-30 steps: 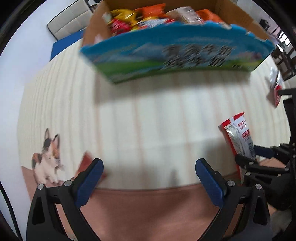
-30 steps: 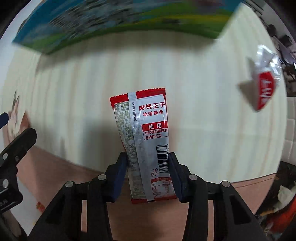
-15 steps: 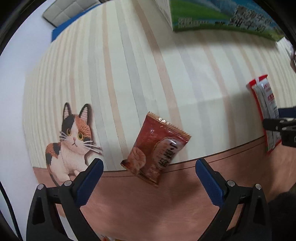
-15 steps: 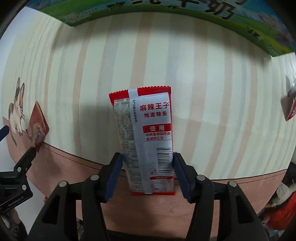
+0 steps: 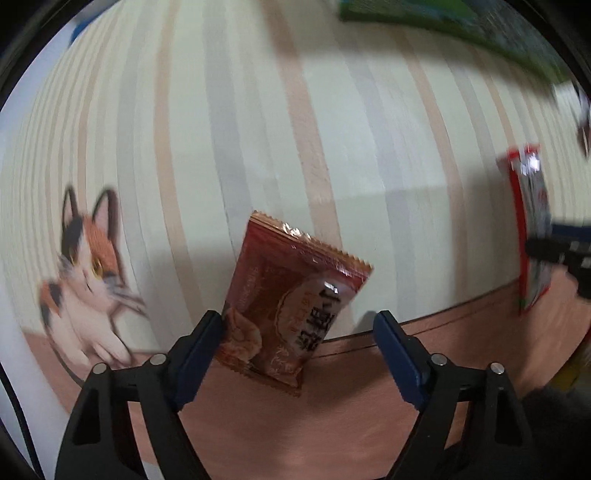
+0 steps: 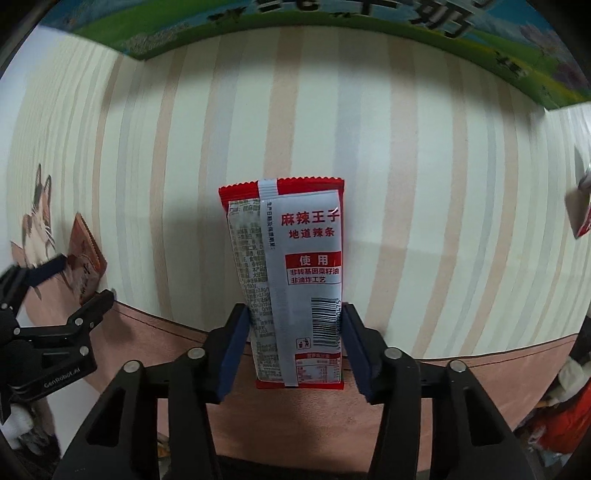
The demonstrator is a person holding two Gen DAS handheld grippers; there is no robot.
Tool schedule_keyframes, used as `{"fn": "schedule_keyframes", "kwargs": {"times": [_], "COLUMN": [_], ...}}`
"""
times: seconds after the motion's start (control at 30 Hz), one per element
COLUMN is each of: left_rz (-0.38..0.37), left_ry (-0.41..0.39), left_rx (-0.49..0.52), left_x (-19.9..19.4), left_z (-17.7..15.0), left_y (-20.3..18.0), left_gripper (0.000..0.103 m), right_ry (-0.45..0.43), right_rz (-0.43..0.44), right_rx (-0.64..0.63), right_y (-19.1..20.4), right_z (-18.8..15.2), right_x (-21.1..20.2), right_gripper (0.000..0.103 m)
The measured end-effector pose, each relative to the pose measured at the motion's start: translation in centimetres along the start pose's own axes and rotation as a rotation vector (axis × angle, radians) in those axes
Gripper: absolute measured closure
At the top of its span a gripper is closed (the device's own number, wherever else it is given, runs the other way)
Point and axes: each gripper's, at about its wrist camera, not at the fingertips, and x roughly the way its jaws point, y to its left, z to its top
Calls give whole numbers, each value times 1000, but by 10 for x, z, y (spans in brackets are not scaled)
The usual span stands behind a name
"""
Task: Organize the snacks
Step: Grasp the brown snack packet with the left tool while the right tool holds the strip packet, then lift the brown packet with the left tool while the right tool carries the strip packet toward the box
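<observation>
A brown snack packet [image 5: 291, 295] lies tilted on the striped tablecloth, over the edge of its pink border. My left gripper [image 5: 298, 319] points down over it and its jaws are closing. The left pad touches the packet's edge, while the right pad stands apart from it. In the right wrist view a red and white snack packet [image 6: 295, 240] stands lengthwise between the pads of my right gripper [image 6: 294, 310]. Those jaws are closing, with both pads against the packet's sides. The same packet [image 5: 532, 229] shows at the right edge of the left wrist view.
A blue and green cardboard box [image 6: 332, 26] stands along the far side of the table. A cat picture [image 5: 88, 266] is printed on the cloth at the left. Another small red and white packet [image 6: 583, 206] lies at the far right.
My left gripper has come down from in front of the box to the brown packet, and its jaws have narrowed around it. The right gripper shifted sideways, still around the red and white packet.
</observation>
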Motion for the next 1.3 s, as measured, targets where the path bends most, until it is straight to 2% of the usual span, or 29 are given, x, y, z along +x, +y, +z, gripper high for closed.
{"fn": "schedule_keyframes", "kwargs": {"times": [0.07, 0.17, 0.27, 0.37, 0.43, 0.53, 0.7, 0.83, 1.03, 1.1, 1.2, 1.23, 1.3], "left_rz": [-61, -146, -138, -97, -102, -192, -313, -371, -347, -305, -226, -204, -156], "left_ry": [13, 33, 23, 38, 42, 53, 46, 77, 128, 153, 146, 139, 120], "left_rx": [-84, -187, -199, -211, -244, -338, -555, -656, -657, -640, -598, -588, -555], "left_x": [0, -1, -2, 6, 7, 2, -5, 9, 10, 18, 17, 17, 13], "left_z": [-2, -6, -6, -2, -2, -8, -20, -12, 12, 16, 25, 27, 30], "left_y": [6, 2, -14, -18, -13, 10, 56, 78, 56, 52, 47, 43, 33], "left_gripper": [30, 31, 31, 31, 31, 31, 31, 31, 31, 31, 31, 32, 43], "right_ry": [-5, 2, 14, 36, 45, 36, 18, 21, 28, 31, 30, 26, 10], "right_rz": [3, 1, 3, 21, 36, 49, 67, 58, 27, 15, -11, -22, -50], "right_rx": [11, 32, 52, 68, 77, 81, 102, 107, 109, 112, 103, 96, 80], "right_y": [-9, -22, -37, -47, -49, -50, -56, -52, -38, -30, -22, -17, -7], "right_z": [-1, -3, -6, -5, 0, 4, 14, 22, 26, 28, 32, 33, 27], "right_x": [-4, -6, -9, -9, -12, -18, -26, -26, -23, -16, -16, -16, -13], "right_gripper": [52, 52, 52, 50, 45, 44, 38, 36, 36, 36, 36, 36, 36]}}
